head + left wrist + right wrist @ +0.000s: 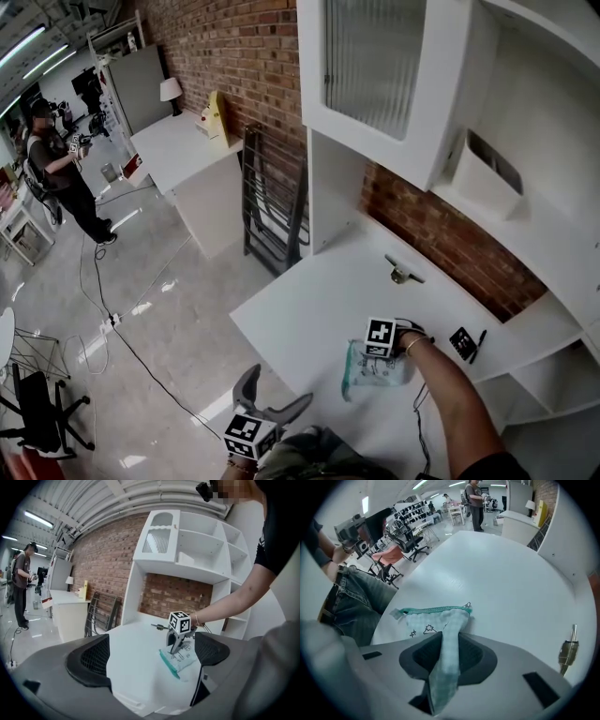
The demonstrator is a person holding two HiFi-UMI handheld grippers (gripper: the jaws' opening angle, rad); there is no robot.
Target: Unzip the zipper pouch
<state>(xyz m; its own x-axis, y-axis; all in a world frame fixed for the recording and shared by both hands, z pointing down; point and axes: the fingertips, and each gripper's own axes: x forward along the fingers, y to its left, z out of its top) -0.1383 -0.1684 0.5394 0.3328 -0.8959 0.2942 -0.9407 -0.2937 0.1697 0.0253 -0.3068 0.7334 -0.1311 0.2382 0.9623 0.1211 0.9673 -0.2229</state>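
Right gripper view: we see the right gripper [450, 640] clamped on a fold of the zipper pouch [426, 623], with checked fabric running up between its two jaws.
Pouch place: it lies on the white table [506, 569], close to the table's front edge, and the pinched end is pulled up off the tabletop.
Zipper: the teal zipper [431, 610] runs along the pouch edge away from the jaws and looks closed to us. Its pull tab [468, 605] sits at the right end in this view.
Left gripper [150, 656]: jaws wide apart with nothing between them. We hold it off the table's front edge, aimed across the tabletop.
Metal fitting [403, 274]: small, on the table's rear part.
Bystander [58, 164]: stands on the floor, well apart from the table.
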